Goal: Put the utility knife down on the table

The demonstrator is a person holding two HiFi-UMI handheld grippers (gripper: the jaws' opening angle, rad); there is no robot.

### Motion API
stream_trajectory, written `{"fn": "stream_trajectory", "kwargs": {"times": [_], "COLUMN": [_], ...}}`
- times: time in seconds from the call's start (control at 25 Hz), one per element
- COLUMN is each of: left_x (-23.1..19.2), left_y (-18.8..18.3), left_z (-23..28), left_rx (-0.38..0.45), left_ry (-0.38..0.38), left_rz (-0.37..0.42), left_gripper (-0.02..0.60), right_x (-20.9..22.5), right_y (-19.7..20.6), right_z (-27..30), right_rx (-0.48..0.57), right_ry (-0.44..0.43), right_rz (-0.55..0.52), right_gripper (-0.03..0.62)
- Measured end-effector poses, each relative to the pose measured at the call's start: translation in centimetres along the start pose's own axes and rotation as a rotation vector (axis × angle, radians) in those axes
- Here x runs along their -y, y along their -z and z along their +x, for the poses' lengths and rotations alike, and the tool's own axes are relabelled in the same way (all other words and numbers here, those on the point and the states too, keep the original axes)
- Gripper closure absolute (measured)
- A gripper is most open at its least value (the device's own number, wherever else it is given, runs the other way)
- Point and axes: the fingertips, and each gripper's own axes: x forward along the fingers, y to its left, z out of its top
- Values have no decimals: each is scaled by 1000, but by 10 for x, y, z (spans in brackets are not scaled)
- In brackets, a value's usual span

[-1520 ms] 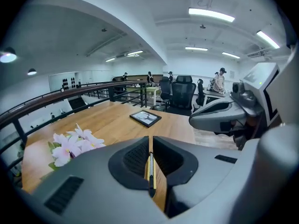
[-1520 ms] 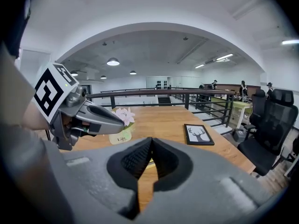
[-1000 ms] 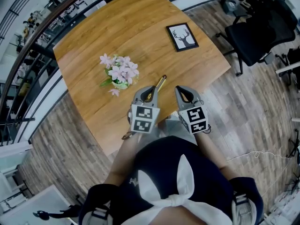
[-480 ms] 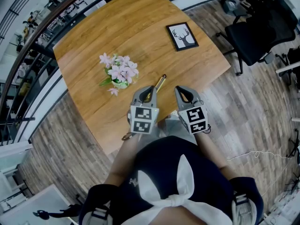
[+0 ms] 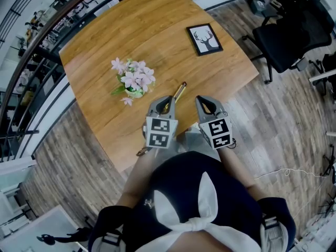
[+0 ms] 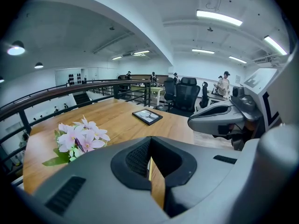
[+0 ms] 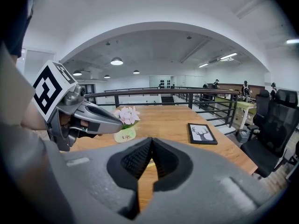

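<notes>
Holds a slim yellow-and-black utility knife (image 5: 180, 92) in the clenched left claw (image 5: 168, 103), far end poking out ahead over the light-brown wooden table (image 5: 131, 30), near its front edge; cannot tell whether touching the wood. Carries nothing in the right claw (image 5: 203, 102), pressed closed just beside the left. Beyond the knife: a small pot of pink flowers (image 5: 135, 79) and, farther off, a black-framed deer picture (image 5: 204, 41) lying flat.
</notes>
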Motion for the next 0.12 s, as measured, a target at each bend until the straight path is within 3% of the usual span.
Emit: {"fn": "stream_trajectory", "kwargs": {"times": [0.12], "left_x": [2], "left_y": [0], "left_z": [1], "left_rx": [-4], "left_ry": [2], "left_rz": [1], "left_gripper": [565], "right_x": [1], "right_y": [2], "right_z": [0], "right_rx": [-12], "right_ry": [-2], "right_rz": [5], "right_gripper": [597]}}
